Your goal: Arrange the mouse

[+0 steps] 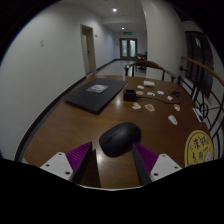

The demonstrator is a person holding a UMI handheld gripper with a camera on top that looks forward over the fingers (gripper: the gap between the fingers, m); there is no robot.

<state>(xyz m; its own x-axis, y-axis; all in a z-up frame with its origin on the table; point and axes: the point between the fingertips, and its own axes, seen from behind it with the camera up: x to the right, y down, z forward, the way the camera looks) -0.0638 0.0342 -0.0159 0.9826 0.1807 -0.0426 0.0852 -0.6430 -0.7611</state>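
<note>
A black computer mouse (118, 138) sits between my gripper's fingertips over the brown wooden table (70, 125). My gripper (116, 148) is closed on the mouse, and both fingers touch its sides near its rear. The purple pads (80, 156) show on either side below it. The mouse's underside and the table right beneath it are hidden. A dark rectangular mat (95, 98) lies beyond the mouse on the left, with a grey flat object (97, 88) on it.
Several small white items (152, 98) are scattered on the table's right half. A yellow round disc (197, 148) with writing lies near the right finger. Chairs stand along the right side. A corridor with a door (127, 47) is at the back.
</note>
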